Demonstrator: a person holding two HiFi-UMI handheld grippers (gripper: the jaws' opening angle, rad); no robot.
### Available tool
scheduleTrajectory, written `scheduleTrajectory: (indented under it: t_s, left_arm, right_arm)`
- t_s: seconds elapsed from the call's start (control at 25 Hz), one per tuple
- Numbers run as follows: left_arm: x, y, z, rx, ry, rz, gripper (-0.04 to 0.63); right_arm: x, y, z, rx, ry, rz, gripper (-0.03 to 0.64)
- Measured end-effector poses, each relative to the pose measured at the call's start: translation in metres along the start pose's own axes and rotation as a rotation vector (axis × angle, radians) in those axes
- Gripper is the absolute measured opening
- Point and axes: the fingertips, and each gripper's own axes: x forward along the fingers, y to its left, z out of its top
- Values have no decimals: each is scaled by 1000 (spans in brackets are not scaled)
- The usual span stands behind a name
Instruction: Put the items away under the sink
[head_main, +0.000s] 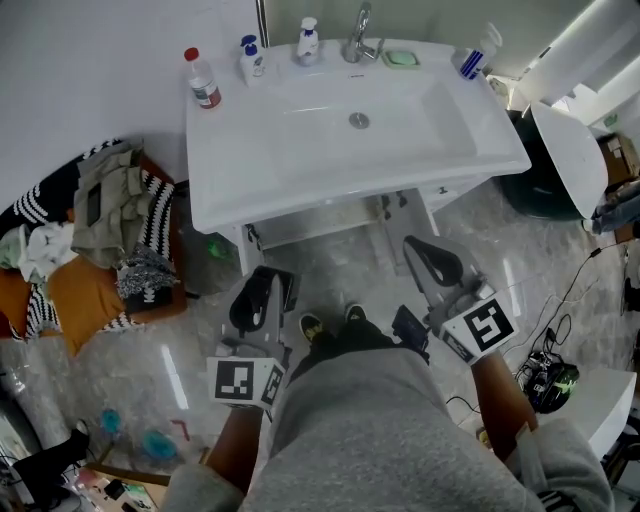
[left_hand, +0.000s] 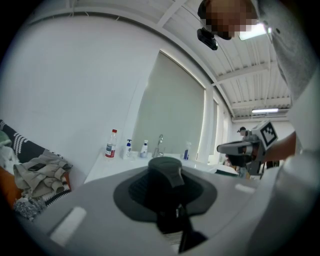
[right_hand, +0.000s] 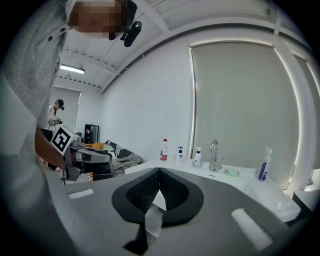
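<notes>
A white sink (head_main: 300, 150) carries the items along its back edge: a red-capped bottle (head_main: 203, 80), a blue-topped pump bottle (head_main: 250, 58), a small white bottle (head_main: 308, 42), a green soap dish (head_main: 402, 59) and a spray bottle (head_main: 470, 60). The same row shows in the right gripper view, from the red-capped bottle (right_hand: 163, 149) to the spray bottle (right_hand: 263, 165). My left gripper (head_main: 266, 285) and right gripper (head_main: 422, 250) hang low in front of the sink, both shut and empty. Each points up toward the basin, well short of any item.
A faucet (head_main: 360, 35) stands at the sink's back. A couch piled with clothes (head_main: 100, 220) lies to the left. A green object (head_main: 218, 248) sits on the floor beneath the sink's left side. A white seat (head_main: 568, 150) and cables (head_main: 545, 370) are to the right.
</notes>
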Motion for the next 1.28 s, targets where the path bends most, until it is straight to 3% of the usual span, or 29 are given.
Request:
scheduleTrajectory:
  t_s: [0.44,0.72,1.28]
  left_arm:
    - [22,4,-10,1,32,29,87]
    - [40,-16,-17,17,76,44,87]
    - [72,-50,-32,34,132,130,87]
  right_arm:
    - [27,-5,-7,22,-4,56,0]
    - [30,-22,-13,44,-19,99,0]
    - [26,-72,-52,184,3,168,0]
